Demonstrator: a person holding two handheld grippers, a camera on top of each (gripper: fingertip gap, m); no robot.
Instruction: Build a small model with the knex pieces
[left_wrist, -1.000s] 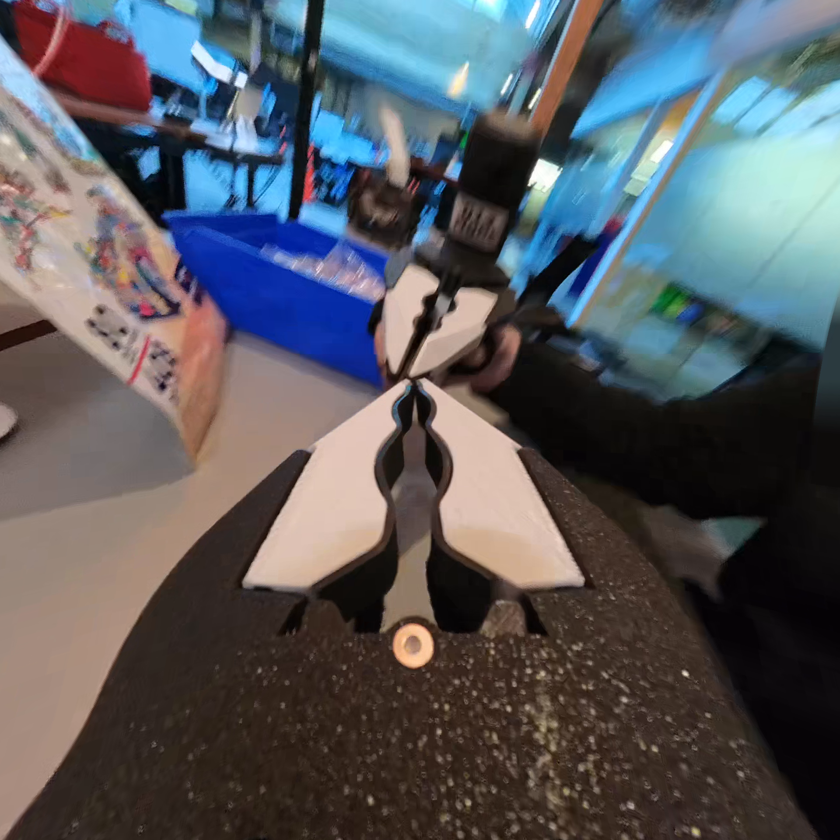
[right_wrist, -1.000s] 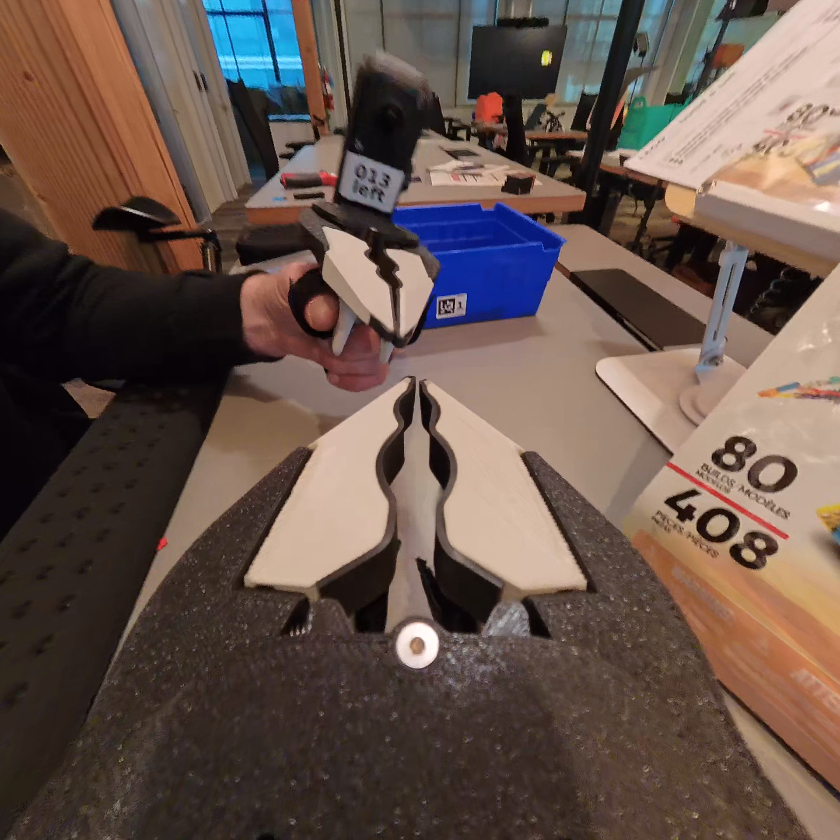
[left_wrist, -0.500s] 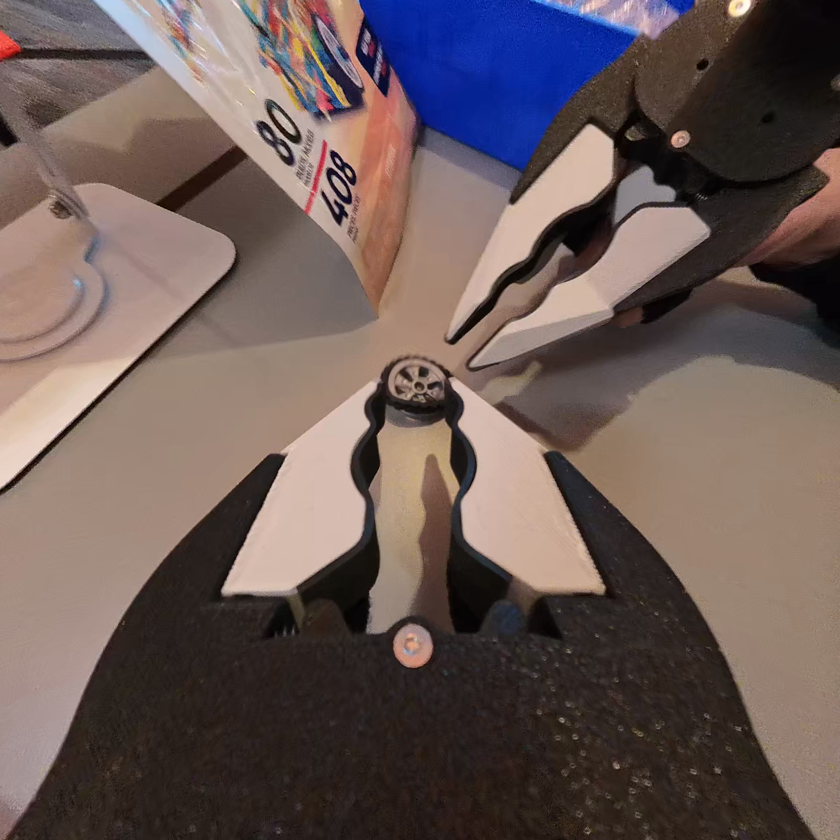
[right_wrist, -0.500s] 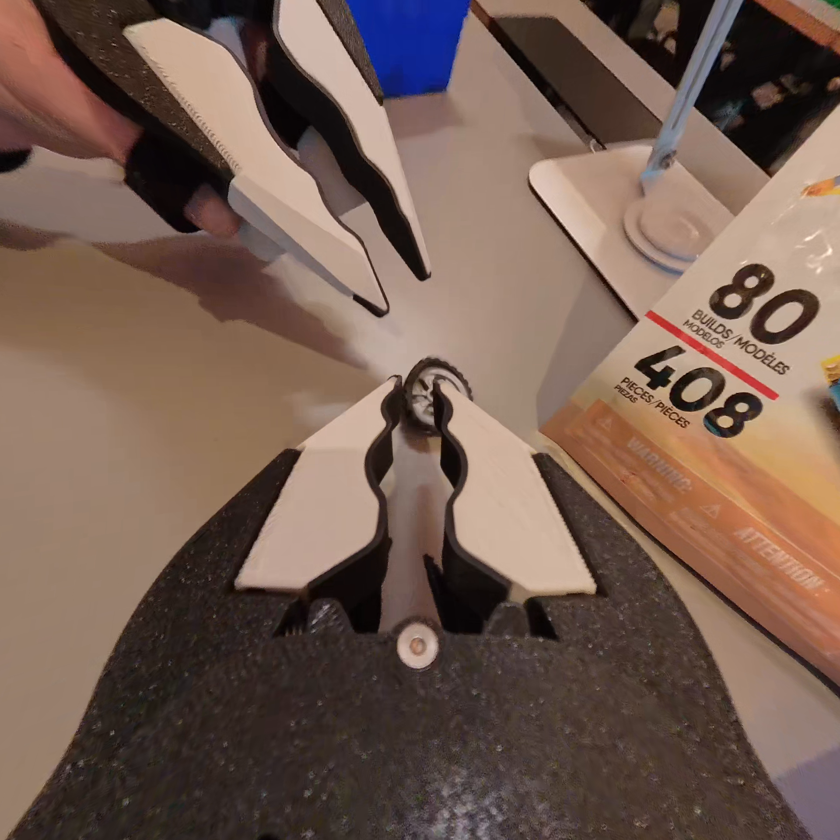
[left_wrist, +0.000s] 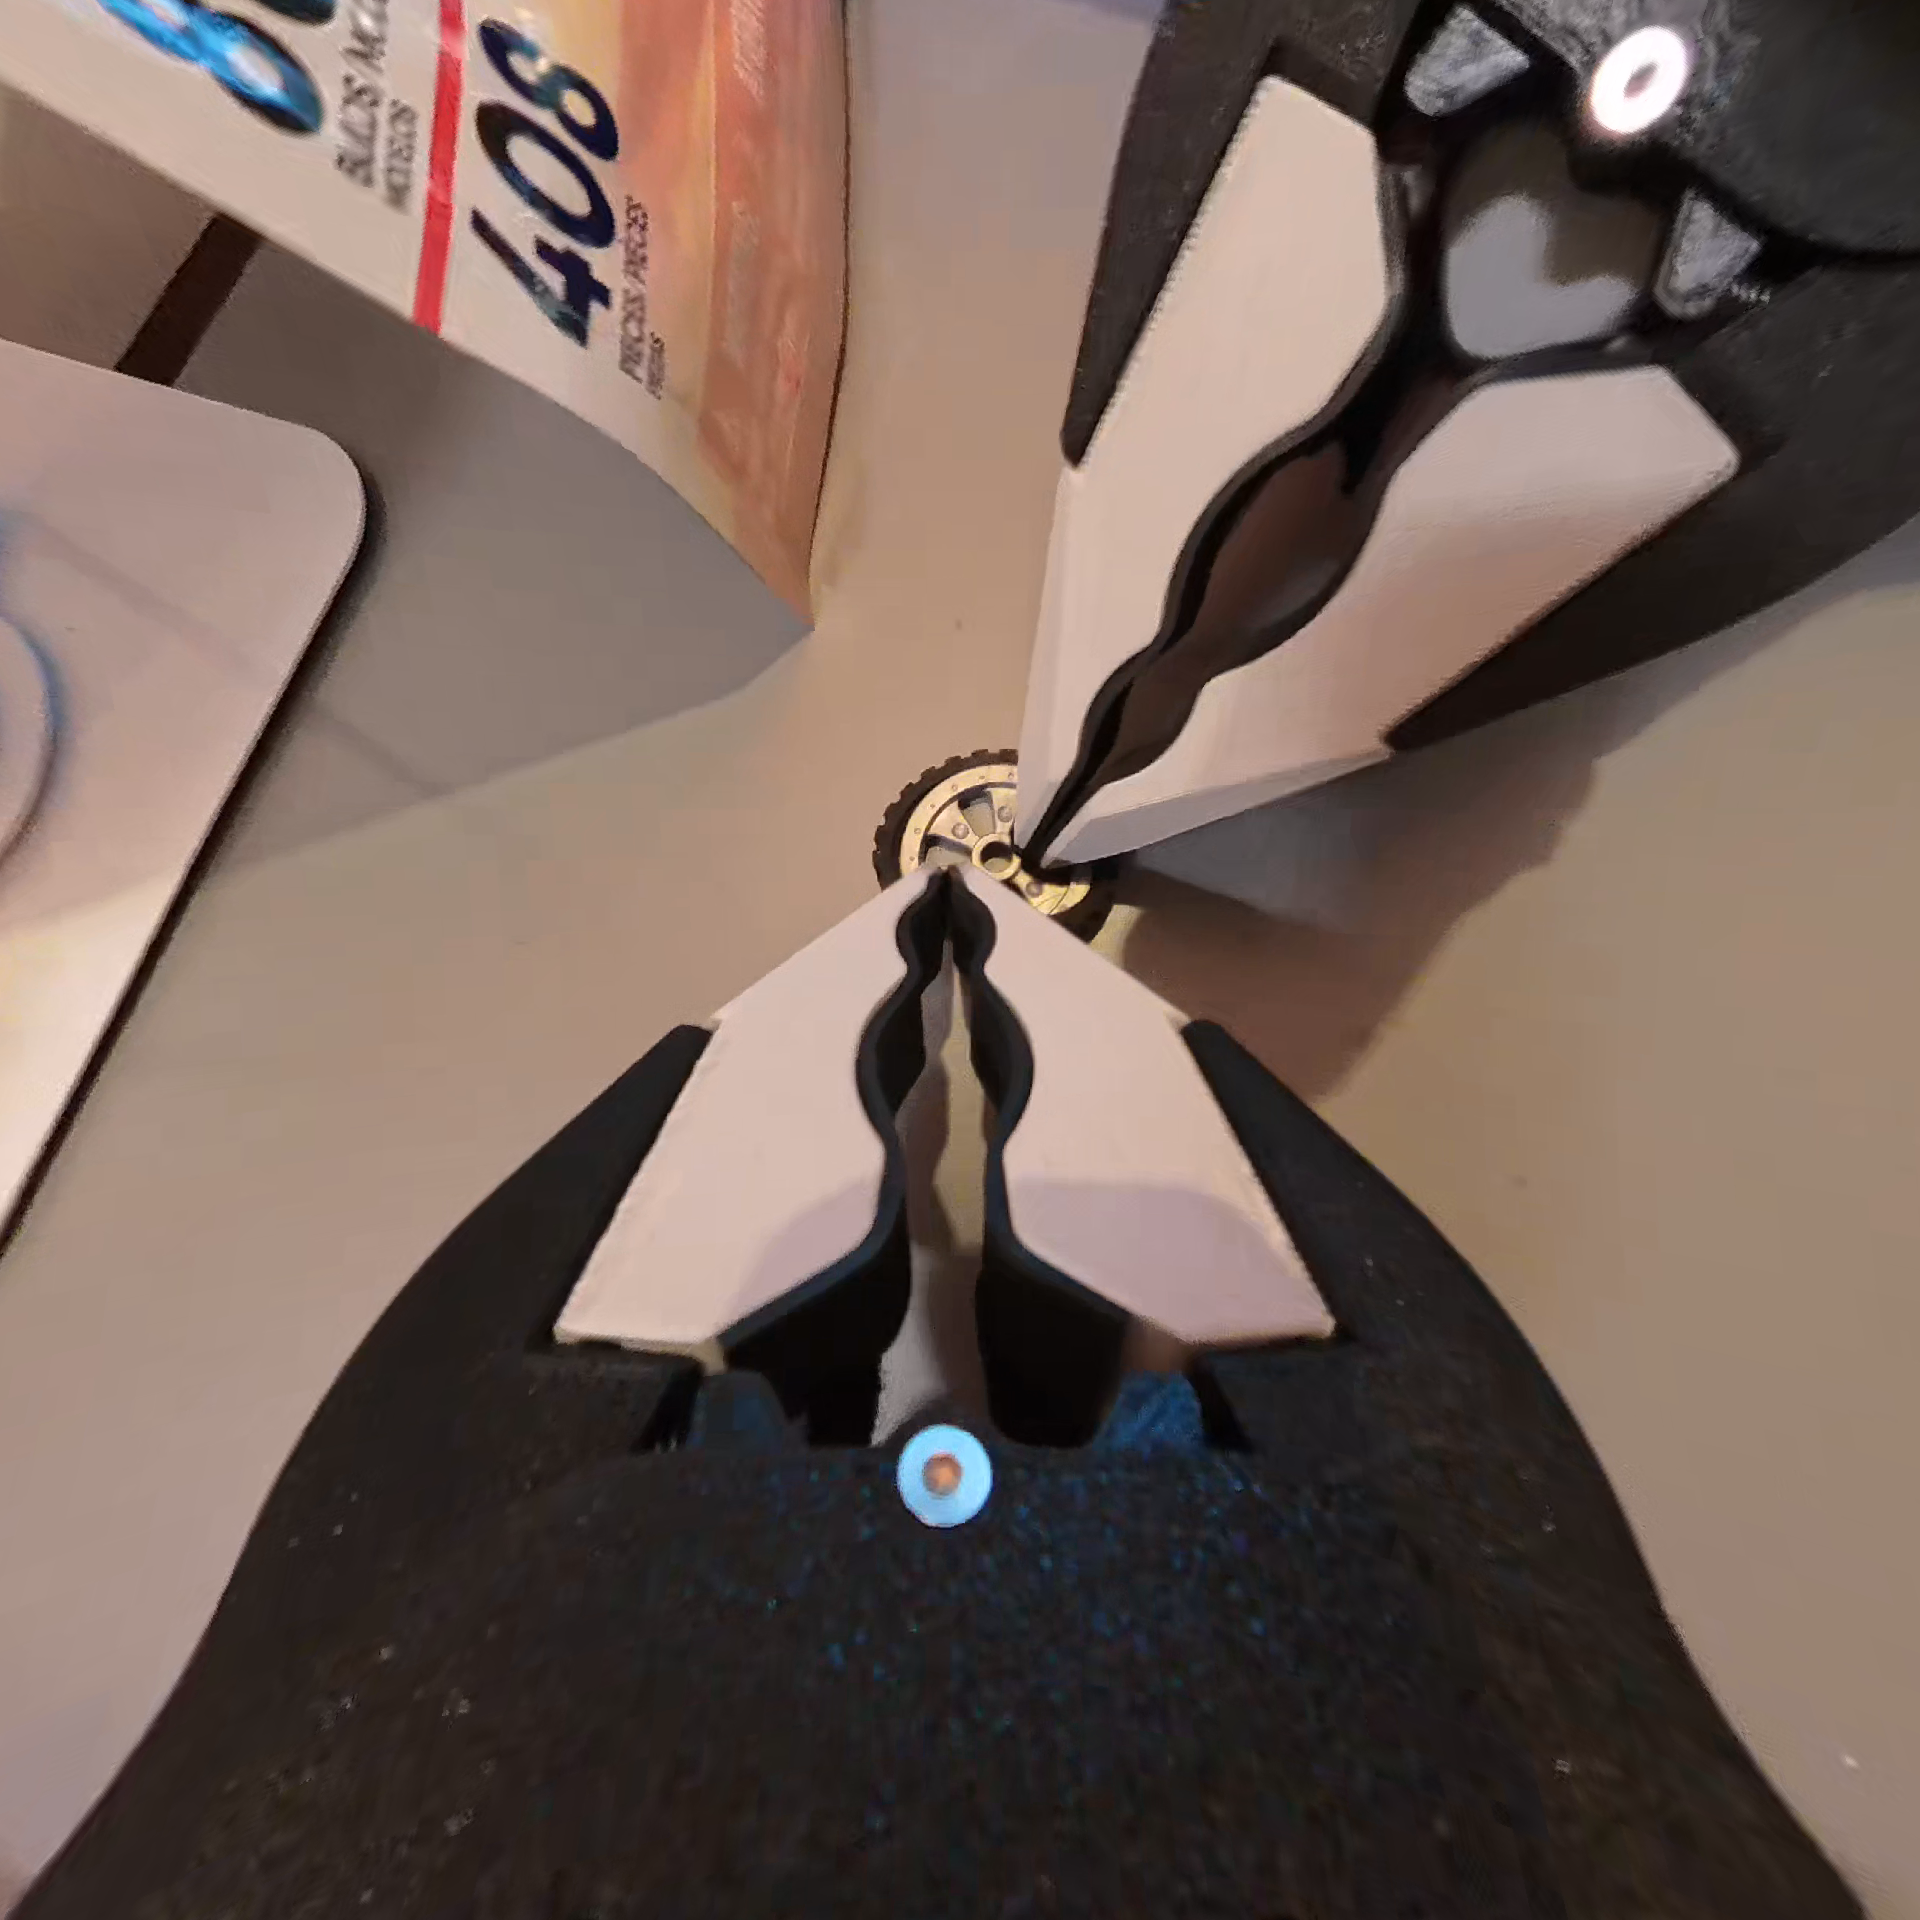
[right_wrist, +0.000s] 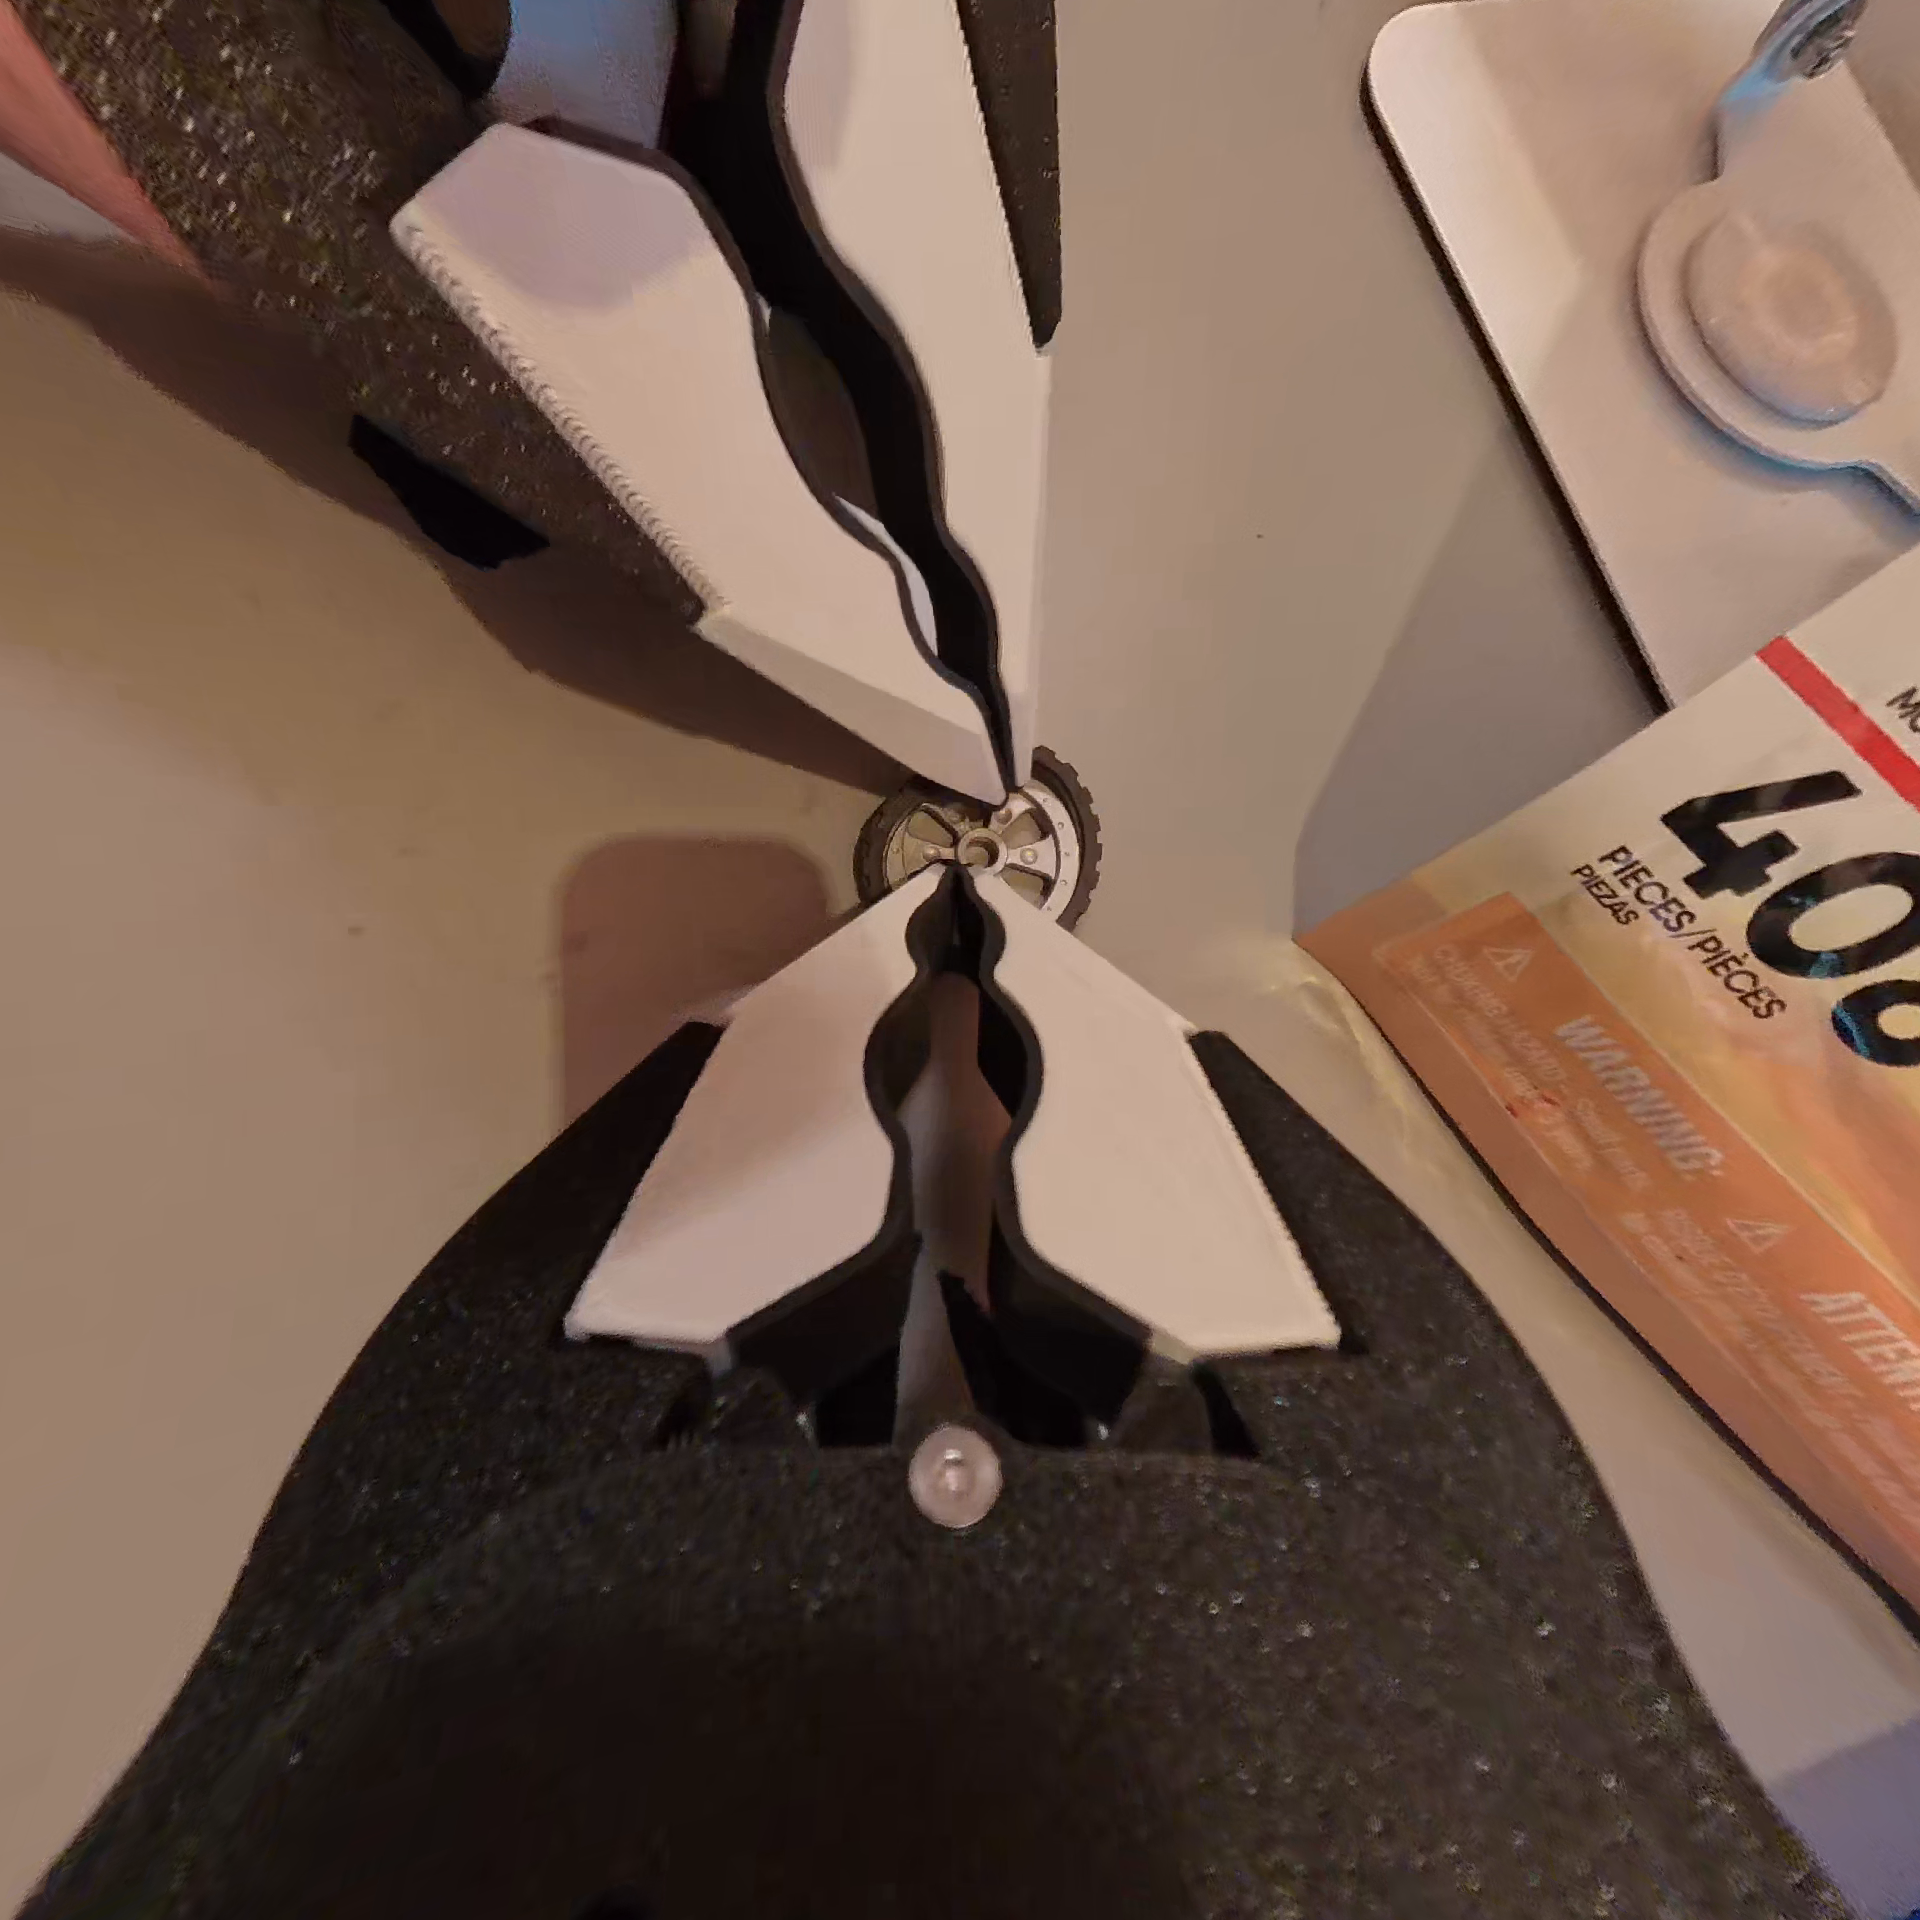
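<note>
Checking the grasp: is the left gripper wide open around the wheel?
No: the left gripper has its fingertips together, pointing at the wheel lying on the table.

Wheel (left_wrist: 961, 831) half hidden behind tool tips; box (right_wrist: 1662, 1039) cropped.

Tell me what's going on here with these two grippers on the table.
A person holds a hand-held gripper in each hand, and both point at one small toy wheel lying flat on the grey table. The left hand-held gripper and the right hand-held gripper are both closed, their tips meeting at the wheel's hub from opposite sides. A printed cardboard box and a white stand base sit nearby.
</note>
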